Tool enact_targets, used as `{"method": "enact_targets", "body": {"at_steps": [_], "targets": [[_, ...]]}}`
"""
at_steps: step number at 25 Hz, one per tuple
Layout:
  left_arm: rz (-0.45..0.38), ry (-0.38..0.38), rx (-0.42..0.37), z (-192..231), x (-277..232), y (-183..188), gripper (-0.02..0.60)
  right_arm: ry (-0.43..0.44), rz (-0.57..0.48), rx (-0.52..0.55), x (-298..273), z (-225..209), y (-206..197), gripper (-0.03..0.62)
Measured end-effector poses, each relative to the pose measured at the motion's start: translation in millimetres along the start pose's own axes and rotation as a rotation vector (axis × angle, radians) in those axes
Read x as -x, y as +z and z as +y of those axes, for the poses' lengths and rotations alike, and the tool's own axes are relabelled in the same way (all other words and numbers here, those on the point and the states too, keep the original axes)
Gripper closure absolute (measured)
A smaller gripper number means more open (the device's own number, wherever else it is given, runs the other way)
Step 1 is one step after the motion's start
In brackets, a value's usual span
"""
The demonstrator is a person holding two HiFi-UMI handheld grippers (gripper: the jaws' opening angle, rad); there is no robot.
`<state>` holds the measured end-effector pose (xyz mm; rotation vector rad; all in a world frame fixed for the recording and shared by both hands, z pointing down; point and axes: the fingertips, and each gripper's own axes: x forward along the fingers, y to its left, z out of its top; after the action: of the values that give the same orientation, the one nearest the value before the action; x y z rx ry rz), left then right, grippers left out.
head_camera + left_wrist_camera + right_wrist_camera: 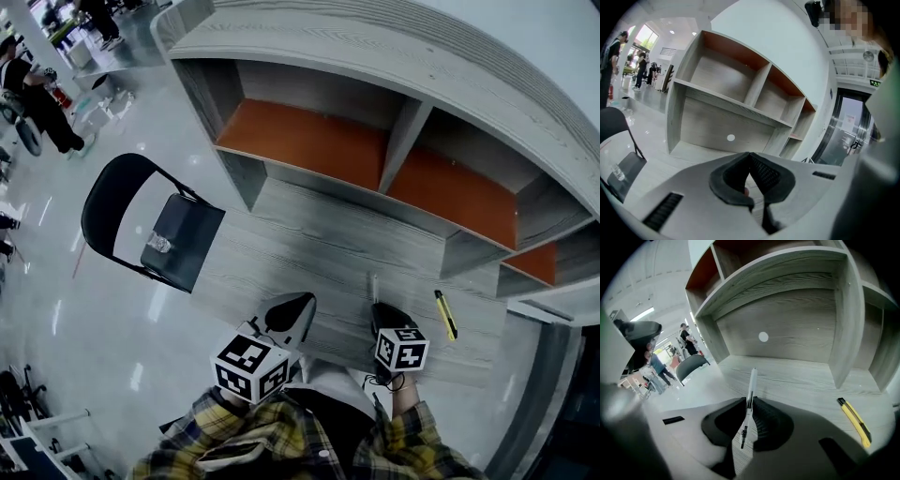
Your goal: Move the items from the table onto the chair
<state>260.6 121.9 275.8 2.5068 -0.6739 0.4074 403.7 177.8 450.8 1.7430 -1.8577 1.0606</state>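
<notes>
**Grey table: pen in the right tongs, knife left to fetch**

Grey wood table (309, 244) with an orange-backed shelf (309, 141) along its far edge fills the head view. The chair (192, 230) stands on the shiny floor off the table's left end. Its dark seat faces the table, so it is easy to reach from there.

The right tongs (750, 401) are clamped on a white pen (751, 380). They grip it near its lower, printed end, and most of its length sticks out beyond the tips towards the back of the table. The pen appears to be clear of the table top. A grip that low probably leaves the long end free to swing, so the carry calls for a steady hand.

The left tongs (750, 157) hang above the table's near edge. Their tips are together and no item is pinched between them. They look free for the next pick.

A yellow knife (853, 420) lies flat on the table towards its right end, apart from both tongs. It is the only loose item I can see left on the table.

A small clear thing (159, 244) already rests on the chair seat, off the table's left end. I cannot tell what it is. By my reading the task is partway done, with the pen due on the seat and then the knife.
</notes>
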Motion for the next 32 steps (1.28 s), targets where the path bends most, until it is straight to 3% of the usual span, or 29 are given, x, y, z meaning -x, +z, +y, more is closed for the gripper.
{"method": "enact_targets", "body": {"at_steps": [9, 16, 20, 27, 32], "targets": [[-0.049, 0.166, 0.117, 52, 45, 2, 0.577, 0.153, 0.094, 0.137, -30, 69, 16, 0.537], [-0.073, 0.218, 0.177, 125, 87, -16, 0.577, 0.213, 0.128, 0.227, -77, 144, 19, 0.537], [-0.081, 0.213, 0.187, 178, 121, -16, 0.577, 0.23, 0.134, 0.243, -102, 208, 22, 0.537], [-0.022, 0.171, 0.171, 280, 191, -23, 0.577, 0.234, 0.159, 0.207, -165, 336, 22, 0.537], [-0.004, 0.203, 0.19, 365, 237, -51, 0.577, 0.285, 0.162, 0.219, -228, 429, 17, 0.537]]}}
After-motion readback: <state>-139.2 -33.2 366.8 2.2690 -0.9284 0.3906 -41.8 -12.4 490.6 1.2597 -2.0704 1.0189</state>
